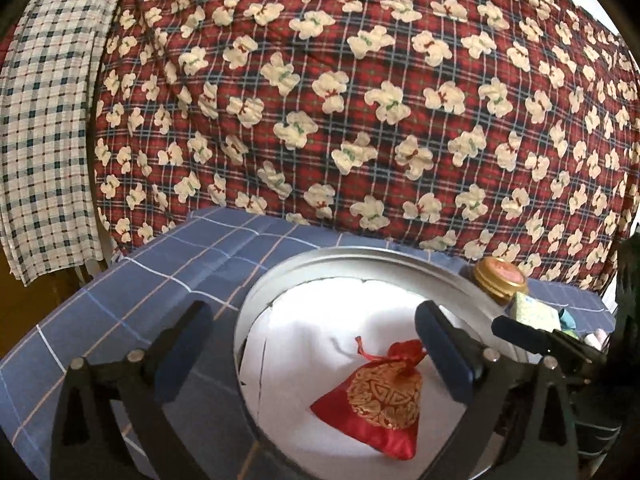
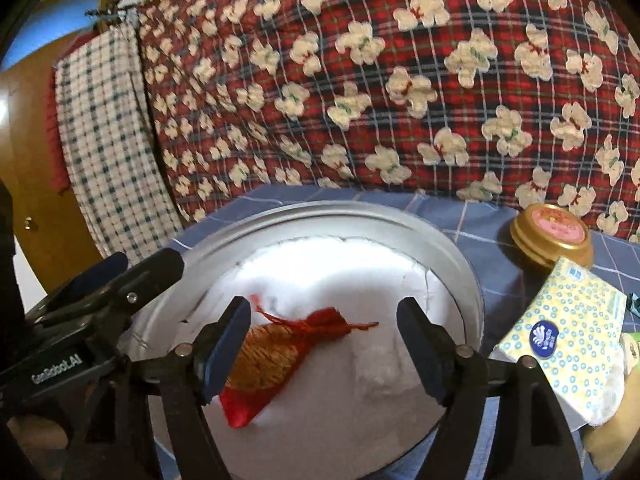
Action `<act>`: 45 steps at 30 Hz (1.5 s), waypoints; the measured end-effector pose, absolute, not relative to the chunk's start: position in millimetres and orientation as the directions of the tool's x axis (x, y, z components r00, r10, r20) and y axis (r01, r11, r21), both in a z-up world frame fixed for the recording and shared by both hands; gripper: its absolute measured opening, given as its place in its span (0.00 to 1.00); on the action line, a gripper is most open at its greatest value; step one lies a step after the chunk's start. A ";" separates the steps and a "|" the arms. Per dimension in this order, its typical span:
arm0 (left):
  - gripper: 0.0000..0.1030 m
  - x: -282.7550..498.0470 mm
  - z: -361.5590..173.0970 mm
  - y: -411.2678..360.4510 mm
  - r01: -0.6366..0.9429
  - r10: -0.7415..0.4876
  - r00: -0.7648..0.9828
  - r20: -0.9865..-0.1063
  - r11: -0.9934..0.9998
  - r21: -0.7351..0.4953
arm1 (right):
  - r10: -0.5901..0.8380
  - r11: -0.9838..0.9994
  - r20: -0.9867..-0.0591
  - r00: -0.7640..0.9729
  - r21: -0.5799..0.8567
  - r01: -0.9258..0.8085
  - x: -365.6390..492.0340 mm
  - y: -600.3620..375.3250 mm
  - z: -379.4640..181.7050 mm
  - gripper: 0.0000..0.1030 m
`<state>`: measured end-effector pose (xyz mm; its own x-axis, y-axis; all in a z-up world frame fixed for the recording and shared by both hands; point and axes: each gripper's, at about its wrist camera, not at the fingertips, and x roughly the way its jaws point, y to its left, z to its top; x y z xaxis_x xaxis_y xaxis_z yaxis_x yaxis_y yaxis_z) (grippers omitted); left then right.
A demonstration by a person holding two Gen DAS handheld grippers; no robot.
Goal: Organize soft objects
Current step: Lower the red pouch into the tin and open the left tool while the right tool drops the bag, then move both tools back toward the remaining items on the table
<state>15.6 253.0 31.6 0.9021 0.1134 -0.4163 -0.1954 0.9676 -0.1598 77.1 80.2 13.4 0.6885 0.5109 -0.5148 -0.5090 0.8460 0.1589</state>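
The red pouch (image 1: 378,404) lay on white padding (image 1: 320,320) inside the round metal tin (image 1: 360,258), untouched. The left gripper (image 1: 316,344) hung above it with its 2 fingers spread wide (nothing between the pads). The right gripper (image 2: 322,340) stood parted too, the pouch below and toward its left finger (image 2: 226,344), free of both

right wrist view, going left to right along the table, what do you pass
left gripper → red drawstring pouch lying in the round metal tin → tissue pack, with the gold-lidded jar just behind it
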 end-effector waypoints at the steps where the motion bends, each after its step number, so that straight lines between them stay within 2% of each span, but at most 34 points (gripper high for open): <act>1: 0.99 14.8 33.1 252.2 -0.197 0.117 0.903 -0.413 0.968 -0.157 | 0.517 0.843 -0.503 0.692 0.161 -0.513 75.1 78.9 15.2 0.75; 10: 0.99 5.8 42.4 238.6 -0.178 0.113 0.922 -0.371 0.973 -0.147 | 0.497 0.862 -0.460 0.736 0.166 -0.479 69.7 62.2 23.8 0.75; 18: 1.00 3.5 43.8 212.7 -0.129 0.081 0.927 -0.367 0.986 -0.109 | 0.314 0.949 -0.452 0.835 0.115 -0.295 70.0 27.6 28.9 0.75; 27: 1.00 2.2 46.3 161.8 0.011 -0.050 0.934 -0.354 0.994 -0.112 | 0.165 0.986 -0.444 0.880 0.050 -0.160 43.2 -36.5 31.5 0.75; 33: 1.00 -4.1 45.6 117.2 0.121 -0.137 0.924 -0.358 0.990 -0.068 | 0.112 0.994 -0.434 0.894 0.044 -0.103 19.3 -78.3 33.3 0.75; 38: 1.00 -7.7 44.1 85.0 0.227 -0.243 0.890 -0.387 0.970 -0.086 | 0.041 0.999 -0.429 0.902 0.031 -0.031 -1.4 -120.1 33.2 0.75; 45: 1.00 -5.3 34.9 42.7 0.311 -0.314 0.840 -0.443 0.947 -0.082 | -0.112 0.992 -0.439 0.891 0.008 0.129 -35.3 -193.2 26.1 0.75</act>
